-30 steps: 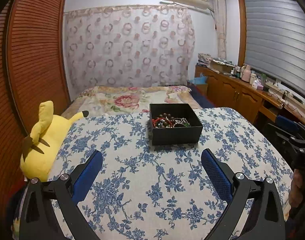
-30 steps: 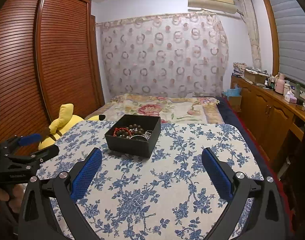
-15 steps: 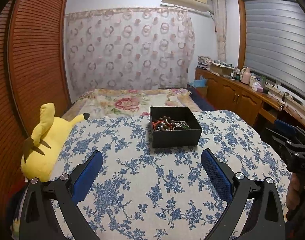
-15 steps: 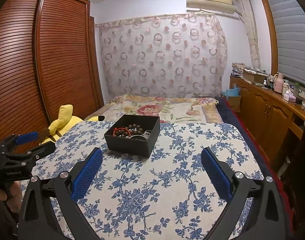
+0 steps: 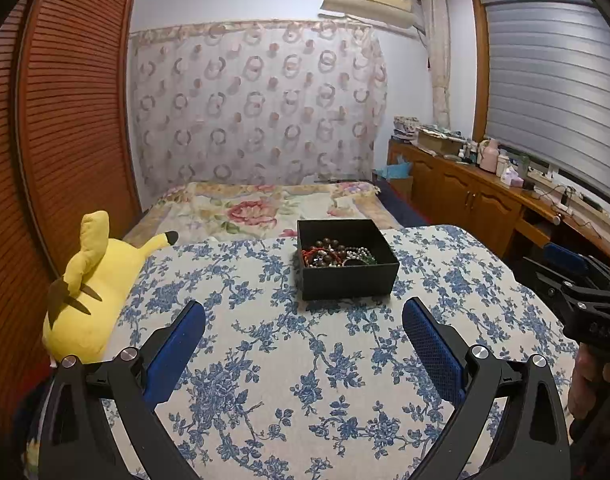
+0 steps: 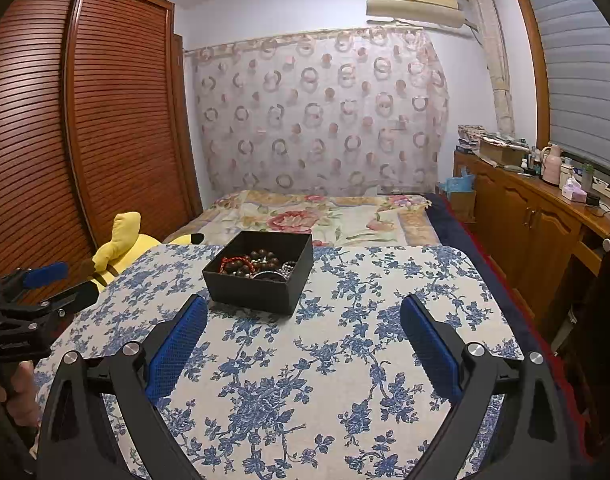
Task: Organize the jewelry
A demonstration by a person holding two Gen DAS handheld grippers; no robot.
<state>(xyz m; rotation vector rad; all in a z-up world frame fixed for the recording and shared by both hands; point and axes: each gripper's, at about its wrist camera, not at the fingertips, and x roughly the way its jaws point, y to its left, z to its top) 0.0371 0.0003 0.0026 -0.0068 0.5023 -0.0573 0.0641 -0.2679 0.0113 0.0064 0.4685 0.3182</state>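
Both pairs of blue-padded fingers stand wide apart and hold nothing: the left gripper (image 5: 303, 334) and the right gripper (image 6: 303, 330) each hover low over the bench (image 5: 305, 360), which is covered in a white cloth printed with blue flowers.

From the left gripper, the open black square box (image 5: 347, 262) sits at about 12 o'clock, a little toward 1; from the right gripper it sits at about 11 o'clock. Inside it lies a tangled heap of jewelry (image 5: 337, 254): dark brown bead strings, a red cord, silvery beads and a few green ones. No piece shows on the cloth outside the box.

That fits two readings: every piece has been gathered into the box and the job is near its end, or the heap waits to be sorted out of it.

A yellow plush toy (image 5: 91, 288) lies off the bench edge at 9 o'clock.
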